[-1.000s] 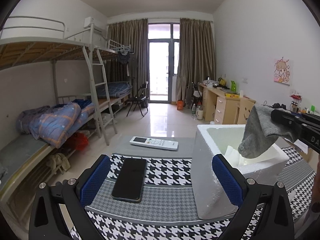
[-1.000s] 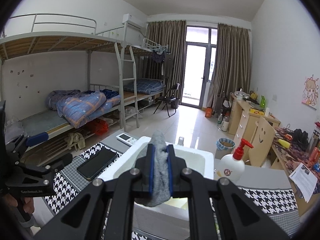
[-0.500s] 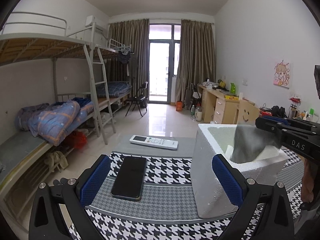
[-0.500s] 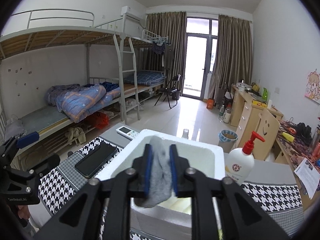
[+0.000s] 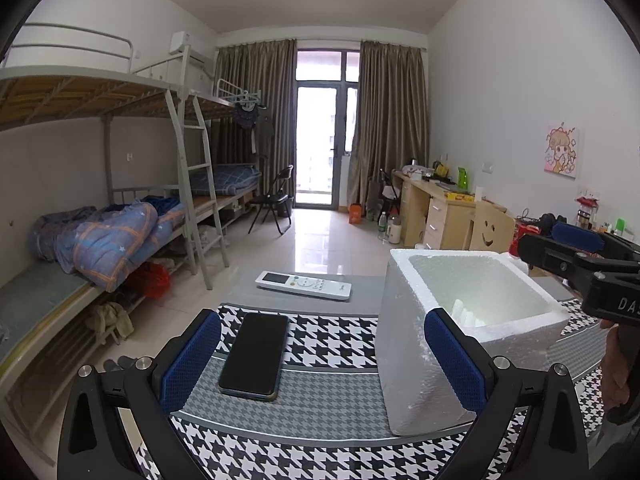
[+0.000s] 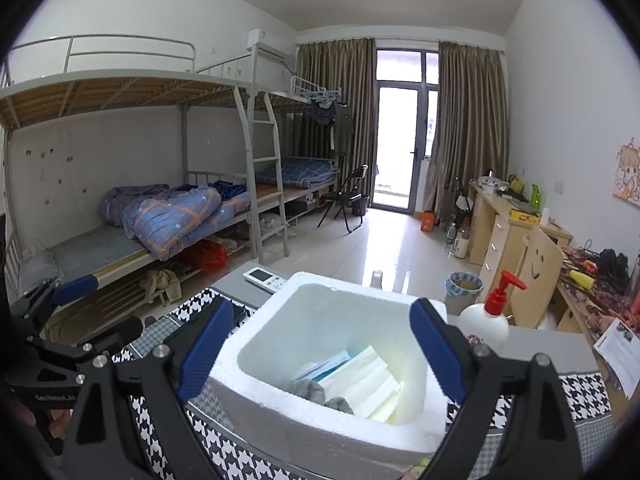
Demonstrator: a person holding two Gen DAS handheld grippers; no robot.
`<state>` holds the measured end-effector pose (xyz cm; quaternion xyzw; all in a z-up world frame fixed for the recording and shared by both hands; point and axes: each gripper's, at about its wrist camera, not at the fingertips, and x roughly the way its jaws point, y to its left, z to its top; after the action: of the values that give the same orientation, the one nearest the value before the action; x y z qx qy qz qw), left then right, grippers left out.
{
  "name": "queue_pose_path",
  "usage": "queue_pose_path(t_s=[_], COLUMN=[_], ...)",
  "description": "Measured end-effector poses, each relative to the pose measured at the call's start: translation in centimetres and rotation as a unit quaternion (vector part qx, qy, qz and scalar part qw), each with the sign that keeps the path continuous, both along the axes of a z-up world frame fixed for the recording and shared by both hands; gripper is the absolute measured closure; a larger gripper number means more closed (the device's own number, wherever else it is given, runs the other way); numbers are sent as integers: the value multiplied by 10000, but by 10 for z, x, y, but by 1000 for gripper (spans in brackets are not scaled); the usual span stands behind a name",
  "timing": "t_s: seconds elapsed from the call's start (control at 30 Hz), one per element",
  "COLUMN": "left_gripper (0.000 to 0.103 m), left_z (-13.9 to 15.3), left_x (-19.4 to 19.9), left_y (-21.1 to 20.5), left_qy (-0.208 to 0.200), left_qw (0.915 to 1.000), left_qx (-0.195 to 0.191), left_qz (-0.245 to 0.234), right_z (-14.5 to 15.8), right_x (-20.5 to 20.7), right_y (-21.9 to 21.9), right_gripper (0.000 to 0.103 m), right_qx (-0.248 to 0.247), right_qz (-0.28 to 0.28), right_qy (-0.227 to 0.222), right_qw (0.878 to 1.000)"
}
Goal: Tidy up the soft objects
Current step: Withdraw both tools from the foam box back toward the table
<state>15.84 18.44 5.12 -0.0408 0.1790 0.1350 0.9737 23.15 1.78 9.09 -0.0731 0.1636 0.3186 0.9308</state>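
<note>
- A grey sock (image 6: pixel 316 394) is lying crumpled in the bottom of the white foam box (image 6: pixel 280 420), against its near wall, beside folded white tissues (image 6: pixel 360 376) and a blue face mask (image 6: pixel 326 364)
- The right gripper (image 6: pixel 322 348) is hovering directly over the box's open top, jaws spread wide to either side of the rim and gripping nothing
- The left gripper (image 5: pixel 322 364) is waiting low over the houndstooth cloth (image 5: pixel 320 456), jaws likewise wide apart and empty, with a black phone (image 5: pixel 256 356) lying between its fingers and the box's left wall just inside its right finger
- A white remote control (image 5: pixel 303 285) is resting beyond the phone; a pump bottle (image 6: pixel 486 320) is standing behind the box
- Judgement: the sock is sitting straight below the right jaws, so this deposit looks done; no further soft item is showing on the table, and neither hand looks better placed for the next pick
</note>
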Motion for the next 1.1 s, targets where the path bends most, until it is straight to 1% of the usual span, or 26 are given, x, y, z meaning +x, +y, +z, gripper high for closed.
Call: queue_pose_path(t_s=[0.23, 0.53, 0.6, 1.1], left_gripper=[1, 1, 1, 1], left_z=[5, 12, 12, 24], left_x=[-2, -7, -10, -31], left_y=[-14, -43, -50, -93], left_qy=[-27, -75, -92, -221], left_qw=[10000, 9995, 9993, 9976], left_qx=[37, 133, 149, 248], left_qz=[-81, -285, -322, -602], right_z=[7, 8, 9, 18], right_x=[-12, -26, -30, -63], right_y=[-16, -46, -51, -97], right_gripper=[8, 7, 0, 0], right_qx=[112, 286, 349, 548], right_qz=[-112, -205, -188, -550], right_qy=[-148, -183, -199, -425], right_qw=[9998, 9992, 9990, 9961])
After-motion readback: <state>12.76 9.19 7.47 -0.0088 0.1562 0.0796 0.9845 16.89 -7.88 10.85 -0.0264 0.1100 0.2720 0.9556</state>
